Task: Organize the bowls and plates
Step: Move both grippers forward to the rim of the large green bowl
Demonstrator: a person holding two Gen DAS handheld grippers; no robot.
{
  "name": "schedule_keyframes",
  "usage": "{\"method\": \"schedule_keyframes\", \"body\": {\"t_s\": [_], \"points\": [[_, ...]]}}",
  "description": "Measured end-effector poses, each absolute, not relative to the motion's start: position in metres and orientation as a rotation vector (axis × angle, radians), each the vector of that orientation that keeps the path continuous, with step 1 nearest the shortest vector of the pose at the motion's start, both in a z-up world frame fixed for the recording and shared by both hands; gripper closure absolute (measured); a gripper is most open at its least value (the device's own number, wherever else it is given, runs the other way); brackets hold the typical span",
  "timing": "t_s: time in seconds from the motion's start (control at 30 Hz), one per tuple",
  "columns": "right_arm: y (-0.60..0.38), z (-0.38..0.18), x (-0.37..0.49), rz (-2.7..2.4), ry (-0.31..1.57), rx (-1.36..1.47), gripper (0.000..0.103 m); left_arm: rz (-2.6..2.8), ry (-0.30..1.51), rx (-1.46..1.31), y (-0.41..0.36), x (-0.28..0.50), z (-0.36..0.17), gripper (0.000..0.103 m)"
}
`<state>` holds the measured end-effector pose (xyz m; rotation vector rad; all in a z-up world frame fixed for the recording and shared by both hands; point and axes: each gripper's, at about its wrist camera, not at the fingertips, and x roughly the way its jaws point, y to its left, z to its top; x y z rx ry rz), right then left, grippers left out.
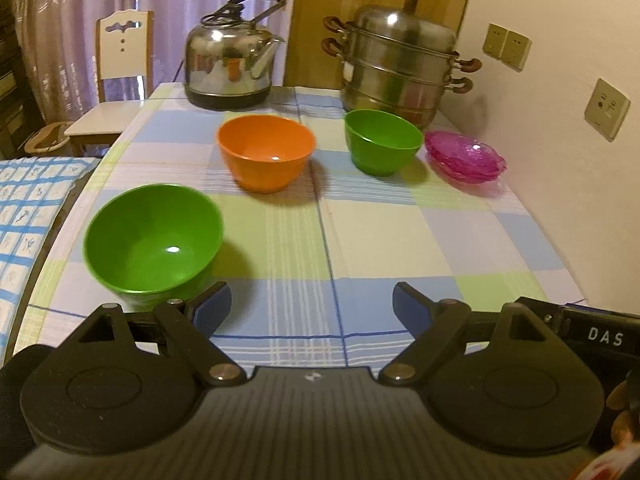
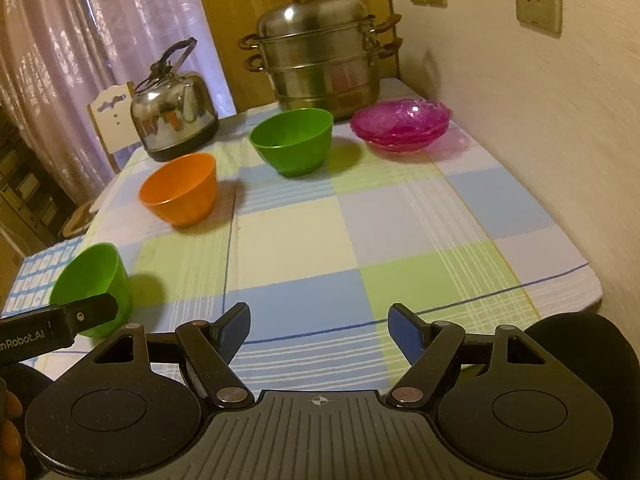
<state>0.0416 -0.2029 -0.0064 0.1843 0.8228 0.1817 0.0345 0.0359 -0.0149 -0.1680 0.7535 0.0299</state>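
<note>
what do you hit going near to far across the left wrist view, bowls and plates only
near green bowl → orange bowl → far green bowl and, about level with it, the pink plates

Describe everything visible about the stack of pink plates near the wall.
The stack of translucent pink plastic plates holds several shallow, scalloped-edged dishes nested right side up; the exact count is unclear. They look glossy, with a light glint inside the top one, and empty. The stack rests on the checked tablecloth at the far right corner, close to the wall, beside the tiered steel steamer pot and the farther green plastic bowl. Nothing else appears to touch it.
</note>
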Motion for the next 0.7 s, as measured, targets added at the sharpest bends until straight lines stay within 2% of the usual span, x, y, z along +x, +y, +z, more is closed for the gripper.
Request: {"method": "schedule_keyframes", "body": {"t_s": [0.7], "points": [[-0.164,-0.006,0.055,0.246,0.823,0.143,0.027,0.087,0.696,-0.192,0.110,0.043,0.004,0.017]]}}
